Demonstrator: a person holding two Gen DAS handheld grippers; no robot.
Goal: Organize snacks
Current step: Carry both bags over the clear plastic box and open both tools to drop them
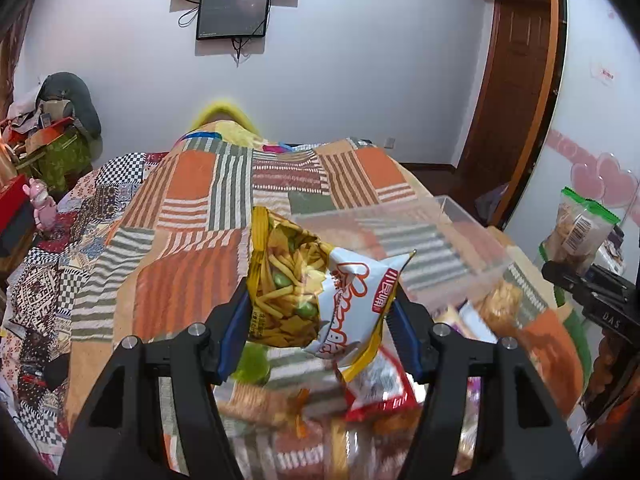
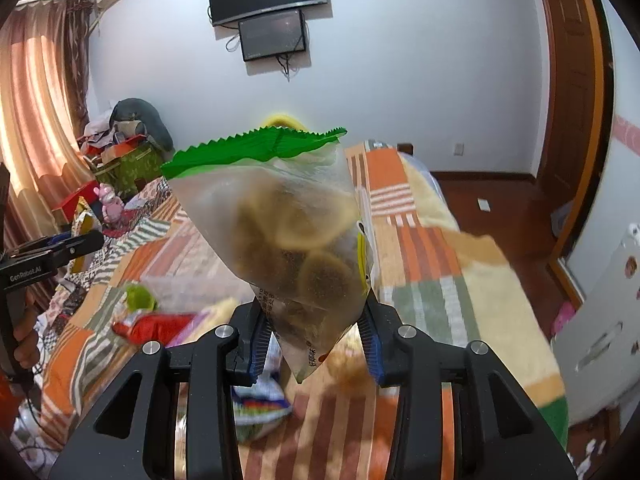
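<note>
My left gripper (image 1: pixel 320 312) is shut on a yellow-and-white snack bag (image 1: pixel 316 292) of fries-like sticks and green peas, held above the bed. My right gripper (image 2: pixel 314 336) is shut on a clear bag with a green top (image 2: pixel 280 232) holding round biscuits, lifted upright. That green-topped bag also shows at the right of the left wrist view (image 1: pixel 580 228). A clear plastic bin (image 1: pixel 432 240) lies on the bed beyond the left gripper. Several loose snack packs, one of them a red pack (image 1: pixel 380 388), lie blurred below both grippers.
A patchwork quilt (image 1: pixel 192 208) covers the bed. A cluttered pile with a green box (image 2: pixel 128 164) and a pink toy (image 2: pixel 109 200) stands at the left. A wooden door (image 2: pixel 572 80) is at the right. Two wall screens (image 2: pixel 268 12) hang ahead.
</note>
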